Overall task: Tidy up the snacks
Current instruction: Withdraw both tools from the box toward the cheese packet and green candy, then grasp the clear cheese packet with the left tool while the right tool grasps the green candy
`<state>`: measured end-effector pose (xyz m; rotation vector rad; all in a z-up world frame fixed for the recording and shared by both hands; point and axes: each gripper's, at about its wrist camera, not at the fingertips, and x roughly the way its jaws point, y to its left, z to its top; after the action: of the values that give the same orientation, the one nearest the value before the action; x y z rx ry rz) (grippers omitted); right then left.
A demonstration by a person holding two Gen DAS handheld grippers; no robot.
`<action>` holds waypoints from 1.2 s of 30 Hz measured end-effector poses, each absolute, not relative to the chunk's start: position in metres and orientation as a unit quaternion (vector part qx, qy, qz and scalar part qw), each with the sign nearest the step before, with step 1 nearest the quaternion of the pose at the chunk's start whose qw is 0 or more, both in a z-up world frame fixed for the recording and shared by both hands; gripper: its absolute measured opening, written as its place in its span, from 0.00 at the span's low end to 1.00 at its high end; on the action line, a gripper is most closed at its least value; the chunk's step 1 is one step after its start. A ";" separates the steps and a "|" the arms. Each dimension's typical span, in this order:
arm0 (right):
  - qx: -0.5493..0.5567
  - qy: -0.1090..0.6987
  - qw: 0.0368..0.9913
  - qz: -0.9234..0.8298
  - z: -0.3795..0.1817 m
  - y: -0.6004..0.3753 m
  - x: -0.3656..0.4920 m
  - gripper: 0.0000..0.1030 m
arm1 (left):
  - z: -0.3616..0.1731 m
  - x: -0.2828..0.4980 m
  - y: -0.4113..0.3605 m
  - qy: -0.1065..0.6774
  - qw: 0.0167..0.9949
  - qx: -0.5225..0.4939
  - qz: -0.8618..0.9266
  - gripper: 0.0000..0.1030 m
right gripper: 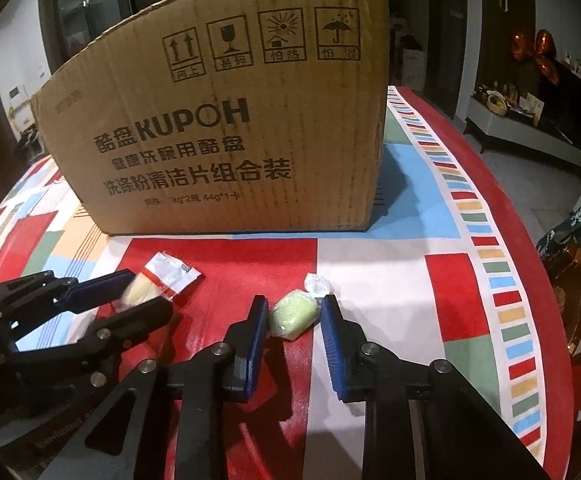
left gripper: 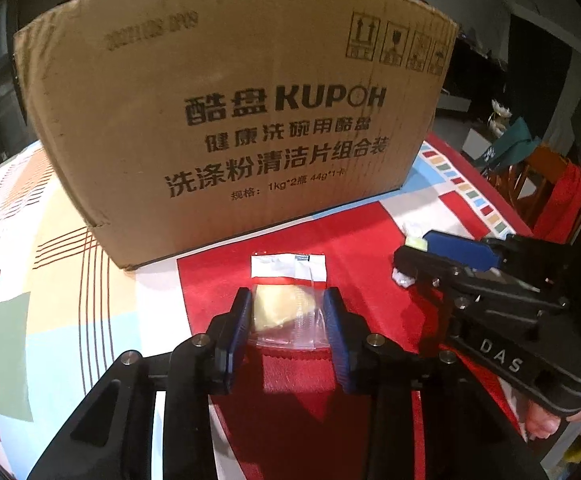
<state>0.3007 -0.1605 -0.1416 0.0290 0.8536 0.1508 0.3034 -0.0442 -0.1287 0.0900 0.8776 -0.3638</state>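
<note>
Two snacks, each between a gripper's pads: pastry packet (left gripper: 286, 312) (left gripper (left gripper: 286, 322)), green candy (right gripper: 294, 314) (right gripper (right gripper: 295, 320)).

Both wrist views: low, close, angled down toward the cardboard box (left gripper: 230, 120); left view facing its front squarely, right from further right; box front and desk (right gripper: 390, 280) before it shared.

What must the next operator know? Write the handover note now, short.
Left gripper: fingers closed on the pastry packet, which lies on the tablecloth.
Right gripper: fingers closed on the green candy, also not lifted.
The cardboard box stands upright just behind both snacks; its inside is hidden.
Done: both snacks gripped.
Left: lift each one, probably into the box, then check for more snacks.
</note>
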 end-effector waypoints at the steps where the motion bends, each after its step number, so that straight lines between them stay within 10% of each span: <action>1: 0.014 0.411 0.908 0.075 -0.140 -0.160 0.298 0.27 | -0.126 0.302 -0.043 0.420 0.890 0.042 -0.174 0.35; 36: 0.023 0.313 0.942 0.116 -0.020 -0.164 0.236 0.27 | 0.005 0.228 -0.017 0.328 0.934 0.006 -0.144 0.35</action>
<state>0.2360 -0.1640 -0.0199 0.0473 0.6383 0.2364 0.2280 -0.0175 0.0052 0.0124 0.6698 -0.2939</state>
